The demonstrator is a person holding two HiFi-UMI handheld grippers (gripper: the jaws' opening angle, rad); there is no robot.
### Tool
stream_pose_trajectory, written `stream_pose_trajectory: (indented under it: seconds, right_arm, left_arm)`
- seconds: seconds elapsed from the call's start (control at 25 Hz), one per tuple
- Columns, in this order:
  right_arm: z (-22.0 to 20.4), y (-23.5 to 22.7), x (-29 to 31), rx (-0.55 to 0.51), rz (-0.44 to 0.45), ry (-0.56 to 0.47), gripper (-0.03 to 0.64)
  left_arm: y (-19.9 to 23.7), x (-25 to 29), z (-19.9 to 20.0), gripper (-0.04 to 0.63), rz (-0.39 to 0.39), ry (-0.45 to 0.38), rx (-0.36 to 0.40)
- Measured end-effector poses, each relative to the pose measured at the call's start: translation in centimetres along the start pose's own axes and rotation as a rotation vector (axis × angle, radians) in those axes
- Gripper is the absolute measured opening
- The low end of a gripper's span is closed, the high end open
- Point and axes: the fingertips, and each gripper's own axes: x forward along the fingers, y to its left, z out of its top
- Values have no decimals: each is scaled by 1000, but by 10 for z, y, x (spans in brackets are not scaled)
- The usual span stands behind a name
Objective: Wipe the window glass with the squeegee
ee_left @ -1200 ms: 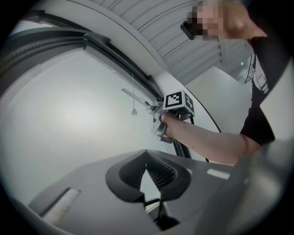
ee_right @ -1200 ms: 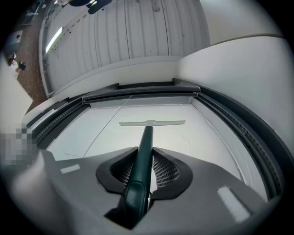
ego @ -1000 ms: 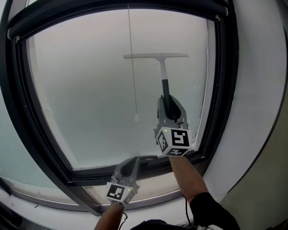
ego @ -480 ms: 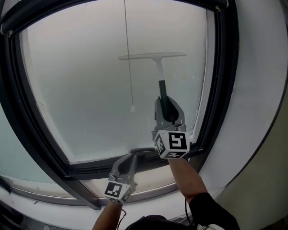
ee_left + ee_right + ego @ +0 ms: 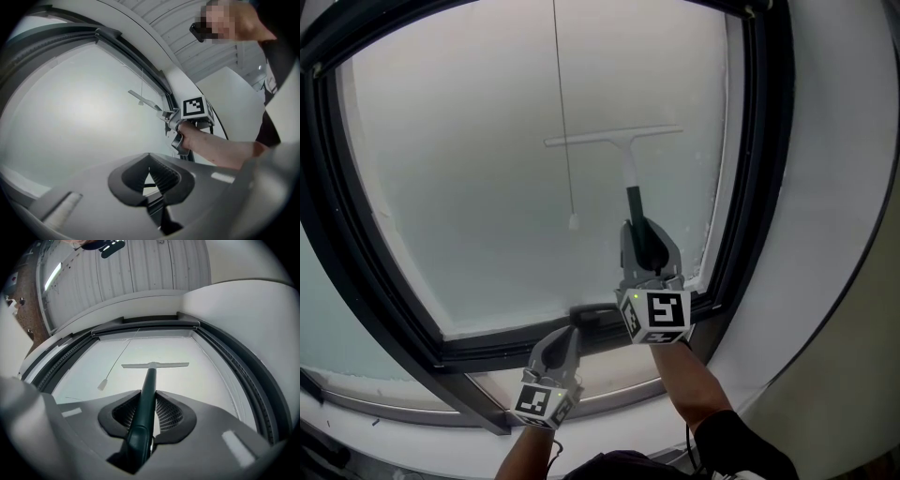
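While the right gripper (image 5: 643, 240) clamps its jaws on the squeegee (image 5: 629, 169) handle, blade against the window glass (image 5: 469, 178), the left gripper (image 5: 566, 335) hovers near the lower frame (image 5: 487, 343), jaws together, empty.

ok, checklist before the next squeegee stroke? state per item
1. Right gripper shut on the squeegee handle: ok.
2. Blade flat against the window glass: cannot tell.
3. Blind cord away from the blade: not ok, it crosses the blade's left end in the head view.
4. Blade's right end short of the window frame: ok.
5. Left gripper out of the stroke path: ok, shut, empty, low by the bottom frame.
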Motion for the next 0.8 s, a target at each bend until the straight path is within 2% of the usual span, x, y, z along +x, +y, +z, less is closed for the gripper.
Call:
stream_pose_trajectory:
  seconds: [0.2, 0.8]
  right_arm:
    - [-14, 1, -10, -1, 10, 28, 94]
    - [-42, 5, -41, 39, 10, 93, 94]
  left_arm:
    - [-4, -3, -2, 0, -6, -19, -15]
    - [-4, -20, -30, 0, 20, 54, -5]
